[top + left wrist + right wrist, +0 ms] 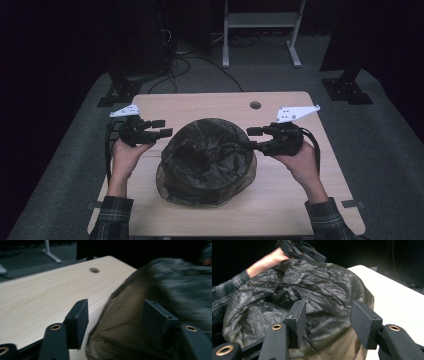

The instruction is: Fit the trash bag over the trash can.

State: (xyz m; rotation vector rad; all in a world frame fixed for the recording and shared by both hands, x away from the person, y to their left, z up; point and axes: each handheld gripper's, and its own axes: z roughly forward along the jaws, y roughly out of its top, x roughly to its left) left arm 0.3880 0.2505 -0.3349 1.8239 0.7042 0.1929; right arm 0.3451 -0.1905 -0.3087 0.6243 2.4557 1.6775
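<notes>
A crumpled black plastic bag (207,160) is lying puffed in the middle of the wooden table (210,102), and it is looking light, thin, slippery and easily torn, so the best holds are likely the gathered folds at its side edges rather than the smooth dome. It is forming a near-round mound with no clear long axis, its dimpled centre facing up. The left gripper (161,128) is hovering just beside the bag's left edge with jaws parted and nothing pinched, while the right gripper (252,138) is sitting at the right edge, jaws spread over the film without pressing it.
</notes>
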